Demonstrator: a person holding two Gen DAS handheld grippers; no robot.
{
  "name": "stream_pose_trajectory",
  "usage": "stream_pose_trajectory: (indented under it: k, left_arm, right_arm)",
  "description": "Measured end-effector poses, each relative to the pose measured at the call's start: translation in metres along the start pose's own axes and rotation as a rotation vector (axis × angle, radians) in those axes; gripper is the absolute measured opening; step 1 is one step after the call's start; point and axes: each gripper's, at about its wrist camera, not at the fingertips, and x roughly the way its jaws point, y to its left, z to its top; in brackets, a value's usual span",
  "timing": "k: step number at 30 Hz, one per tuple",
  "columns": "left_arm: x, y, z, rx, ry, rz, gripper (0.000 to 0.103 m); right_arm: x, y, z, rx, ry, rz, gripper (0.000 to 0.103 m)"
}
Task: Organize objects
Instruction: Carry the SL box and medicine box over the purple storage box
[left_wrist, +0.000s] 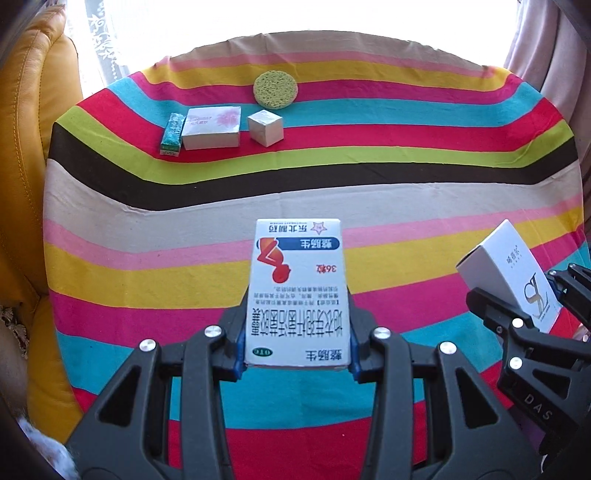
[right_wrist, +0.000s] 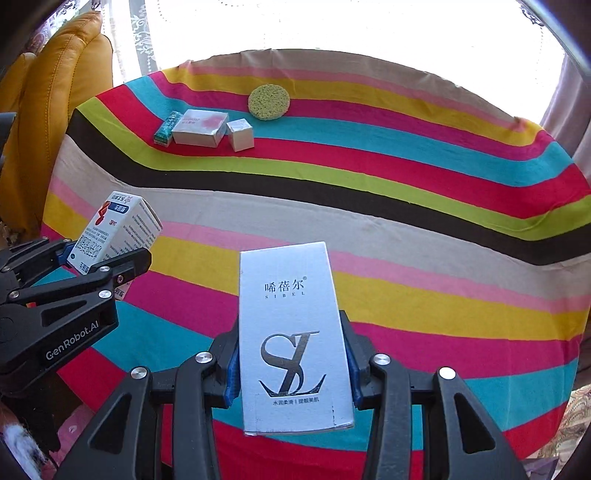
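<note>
My left gripper (left_wrist: 297, 343) is shut on a white and blue medicine box (left_wrist: 297, 291) with red figure print, held above the striped table; it also shows in the right wrist view (right_wrist: 110, 232). My right gripper (right_wrist: 293, 373) is shut on a white cosmetics box (right_wrist: 291, 332) with an SL logo; this box shows at the right of the left wrist view (left_wrist: 513, 273). At the far side lie a green narrow box (left_wrist: 171, 133), a flat white box with pink print (left_wrist: 212, 126), a small white cube box (left_wrist: 265, 127) and a round green sponge (left_wrist: 276, 88).
The round table wears a striped multicolour cloth (left_wrist: 406, 177). A yellow leather chair (left_wrist: 26, 147) stands at the left. Curtains and a bright window are behind the table.
</note>
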Motion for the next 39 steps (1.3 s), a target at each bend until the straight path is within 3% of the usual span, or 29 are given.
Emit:
stream_pose_trajectory:
  k: [7,22,32,39]
  left_arm:
    - [-0.016,-0.032,-0.009,0.061,0.008,-0.079,0.044]
    - [-0.050,-0.140,-0.022,0.296,-0.016,-0.254,0.044]
    - [-0.071,-0.246,-0.044,0.553,-0.042,-0.370,0.044]
    - [-0.076,-0.296,-0.066,0.672,0.000,-0.450,0.044]
  right_arm:
    - [-0.025,-0.019,-0.031,0.055,0.001,-0.045,0.044]
    - [-0.084,-0.081,-0.097,0.177,0.013,-0.270,0.044]
    - [-0.126,-0.164,-0.165,0.388,0.015,-0.455,0.044]
    - [-0.145,-0.201,-0.215,0.522,0.039,-0.506,0.044]
